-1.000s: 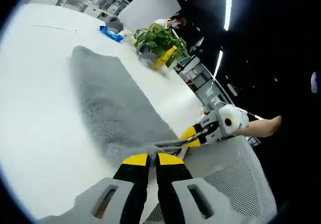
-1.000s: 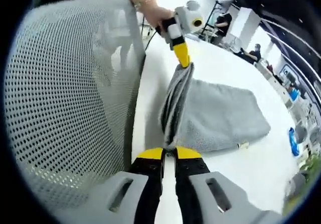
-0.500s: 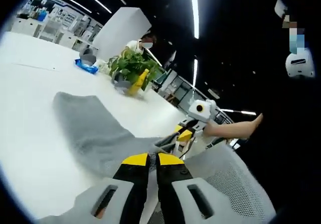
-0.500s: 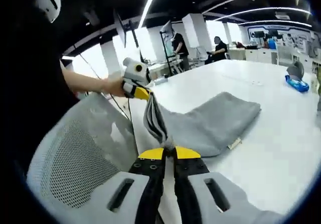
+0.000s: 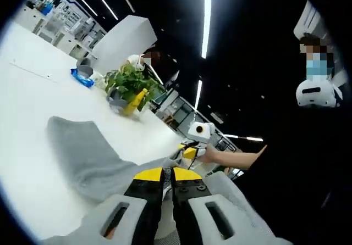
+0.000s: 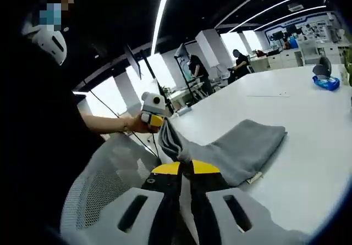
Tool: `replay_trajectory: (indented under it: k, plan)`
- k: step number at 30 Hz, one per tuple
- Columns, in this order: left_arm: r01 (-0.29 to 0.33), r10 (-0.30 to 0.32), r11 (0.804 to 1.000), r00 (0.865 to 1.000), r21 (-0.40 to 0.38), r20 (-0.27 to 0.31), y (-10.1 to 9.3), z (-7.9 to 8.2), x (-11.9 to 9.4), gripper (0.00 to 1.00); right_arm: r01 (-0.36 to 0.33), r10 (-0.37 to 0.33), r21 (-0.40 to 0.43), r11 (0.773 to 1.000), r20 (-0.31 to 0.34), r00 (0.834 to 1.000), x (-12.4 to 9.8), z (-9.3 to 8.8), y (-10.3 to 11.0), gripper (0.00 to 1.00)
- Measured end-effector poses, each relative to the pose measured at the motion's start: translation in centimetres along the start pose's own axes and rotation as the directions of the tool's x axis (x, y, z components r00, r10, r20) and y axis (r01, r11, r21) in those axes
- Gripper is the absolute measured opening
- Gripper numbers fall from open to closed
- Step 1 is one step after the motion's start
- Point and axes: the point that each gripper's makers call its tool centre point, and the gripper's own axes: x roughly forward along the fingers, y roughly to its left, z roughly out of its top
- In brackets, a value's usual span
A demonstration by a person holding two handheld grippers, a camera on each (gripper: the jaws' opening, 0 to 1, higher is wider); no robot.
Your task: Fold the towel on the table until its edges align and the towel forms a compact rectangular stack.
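Yellow-tipped jaws of the left gripper (image 5: 168, 174) closed tight on a near corner of the grey towel (image 5: 82, 151). Same for the right gripper (image 6: 186, 168), jaws pinched on the other near corner of the towel (image 6: 242, 146). Near edge lifted off the white table (image 6: 308, 146) and stretched between both grippers; far part resting flat. Mesh chair back (image 6: 104, 184) just beside the table's near edge. Potted plant (image 5: 127, 81) and blue object (image 5: 82, 79) well beyond, at the far side.
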Motion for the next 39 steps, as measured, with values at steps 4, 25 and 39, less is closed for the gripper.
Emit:
replay_trajectory:
  k: [4,25,39]
  plan:
    - [0.054,-0.053,0.998,0.998,-0.028,0.033,-1.1,0.7,-0.1,0.05,-0.021,0.019,0.044,0.999,0.056,0.998,-0.4,1.0,0.5,0.02]
    - [0.287,-0.279,0.957,0.952,-0.052,0.125,-6.1,2.6,-0.6,0.05,-0.162,0.132,0.156,0.974,0.186,0.974,-1.2,4.3,4.5,0.02]
    - [0.219,-0.207,0.972,0.970,-0.083,0.130,-4.4,2.6,-0.7,0.05,-0.150,0.121,0.190,0.970,0.155,0.980,-0.6,3.8,3.9,0.02]
